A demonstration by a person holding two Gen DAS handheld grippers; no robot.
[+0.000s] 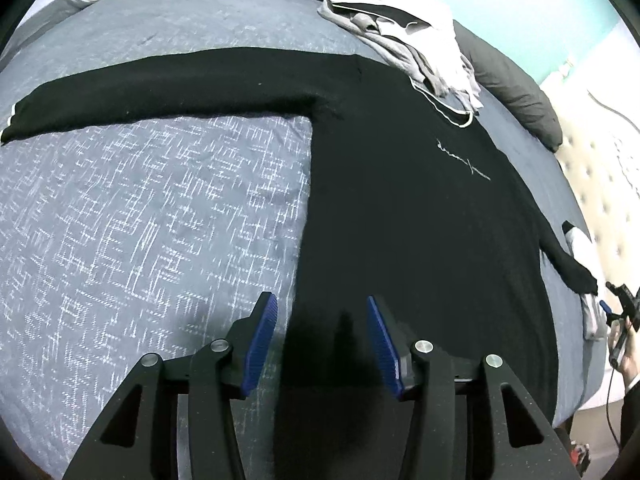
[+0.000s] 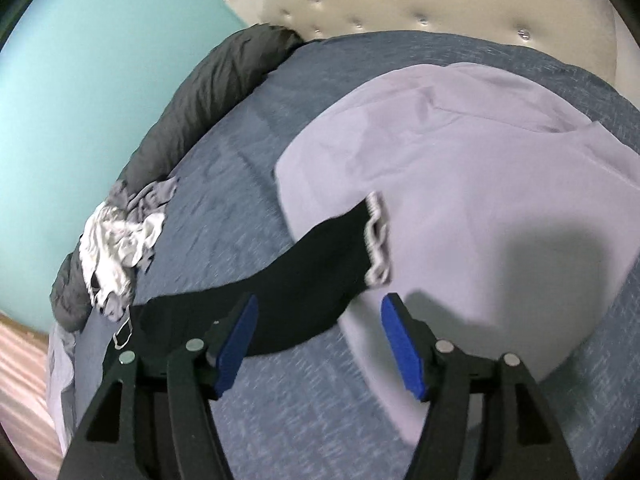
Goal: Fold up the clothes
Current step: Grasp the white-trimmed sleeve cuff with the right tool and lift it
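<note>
Left tool [image 1: 322,342] and right tool [image 2: 318,342], black angular linkage arms, silver pivot pins, ribbed blue pads [image 1: 262,344]

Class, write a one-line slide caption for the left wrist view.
Open left gripper above black sweater spread flat on blue bedspread.

The left gripper [image 1: 322,308] is pointing steeply downward, its blue-padded fingers [image 1: 262,344] standing apart with nothing pressed between them. The right gripper [image 2: 318,308] is also angling downward, its fingers [image 2: 402,350] spread wider, gripping nothing. In the left wrist view, far to the right of the left fingers, a hand [image 1: 626,344] is holding the right gripper.
</note>
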